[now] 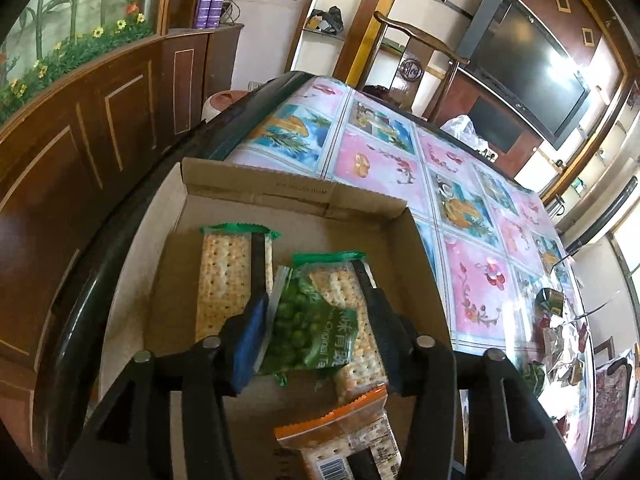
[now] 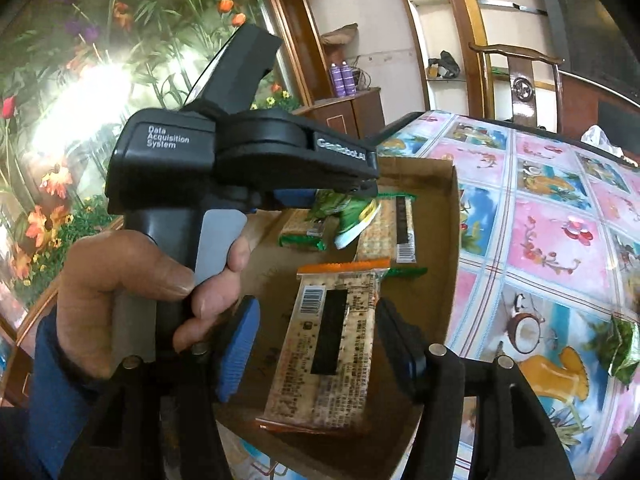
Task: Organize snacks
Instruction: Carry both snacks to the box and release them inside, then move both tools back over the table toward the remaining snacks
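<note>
The orange-edged cracker pack [image 2: 332, 344] lies nearest the right wrist camera, flat on the floor of the cardboard box [image 2: 448, 240], barcode side up. The right gripper [image 2: 316, 338] straddles it with its jaws spread; the blue pad [image 2: 238, 350] on the left and the dark finger on the right both stand clear of the wrapper, so the pack is released.

Farther into the box, the left gripper [image 1: 316, 320] hangs over a green pea packet [image 1: 310, 334]. That packet rests partly on a green-edged cracker pack [image 1: 356, 320], and a second green-edged cracker pack [image 1: 232, 280] lies just to its left. The left gripper's jaws are parted as well: its blue pad [image 1: 250, 342] sits just beside the pea packet's left edge, and whether it touches cannot be told; the right finger stands off the packet, over the cracker pack beneath. Nothing is clenched.

In the right wrist view a person's hand [image 2: 132, 292] in a blue sleeve grips the left gripper's handle, at the near left of the box.

The box sits at the left edge of a table [image 1: 472, 280] covered in a pink and blue fruit-print cloth. More snack wrappers [image 1: 560, 336] lie in a loose heap on the cloth, well apart to the right of the box, and one green wrapper [image 2: 620, 348] shows at the right edge of the right wrist view.
</note>
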Available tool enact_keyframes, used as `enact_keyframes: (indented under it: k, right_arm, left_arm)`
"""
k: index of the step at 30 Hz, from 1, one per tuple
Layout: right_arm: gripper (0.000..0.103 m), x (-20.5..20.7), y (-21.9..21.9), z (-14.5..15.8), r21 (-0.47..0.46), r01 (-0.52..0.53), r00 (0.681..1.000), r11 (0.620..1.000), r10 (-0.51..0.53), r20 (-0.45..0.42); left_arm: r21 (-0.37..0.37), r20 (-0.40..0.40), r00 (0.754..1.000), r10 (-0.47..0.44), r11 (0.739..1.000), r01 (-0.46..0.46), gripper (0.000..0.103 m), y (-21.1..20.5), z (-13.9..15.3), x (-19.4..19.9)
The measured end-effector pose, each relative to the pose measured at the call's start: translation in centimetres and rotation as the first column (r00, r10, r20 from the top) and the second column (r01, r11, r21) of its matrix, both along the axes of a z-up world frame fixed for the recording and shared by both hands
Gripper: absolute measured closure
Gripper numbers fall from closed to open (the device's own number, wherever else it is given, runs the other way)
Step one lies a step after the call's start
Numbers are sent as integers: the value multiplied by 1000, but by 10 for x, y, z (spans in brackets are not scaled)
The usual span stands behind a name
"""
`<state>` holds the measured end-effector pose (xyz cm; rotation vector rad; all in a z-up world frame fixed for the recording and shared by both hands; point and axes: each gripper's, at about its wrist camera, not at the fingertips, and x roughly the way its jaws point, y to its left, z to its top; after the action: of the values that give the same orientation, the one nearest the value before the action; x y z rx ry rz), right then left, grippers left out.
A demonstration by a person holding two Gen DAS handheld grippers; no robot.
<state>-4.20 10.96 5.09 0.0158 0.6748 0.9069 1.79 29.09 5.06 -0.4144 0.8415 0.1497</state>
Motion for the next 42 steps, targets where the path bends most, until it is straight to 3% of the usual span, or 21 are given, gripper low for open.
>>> enact_keyframes:
  k: [16, 29, 34, 42]
  right_arm:
    - [36, 9, -38, 9, 103, 95, 995, 990, -93, -25]
    - [36, -2, -125, 20, 160, 223, 975, 962, -222, -21]
    - [35, -10, -179, 21, 157, 314, 948, 936, -319, 9]
    - [35, -10, -270, 17, 218, 475, 877, 853, -480, -34]
  left_arm:
    - [-9, 88, 995, -42, 999, 43, 41, -10, 14, -6]
    - [-15, 193, 975, -108, 993, 113, 33, -29, 29, -15]
    - [-6, 179, 973, -149, 988, 152, 31, -52, 34, -23]
    - [16, 193, 946, -261, 965, 263, 29, -105, 53, -35]
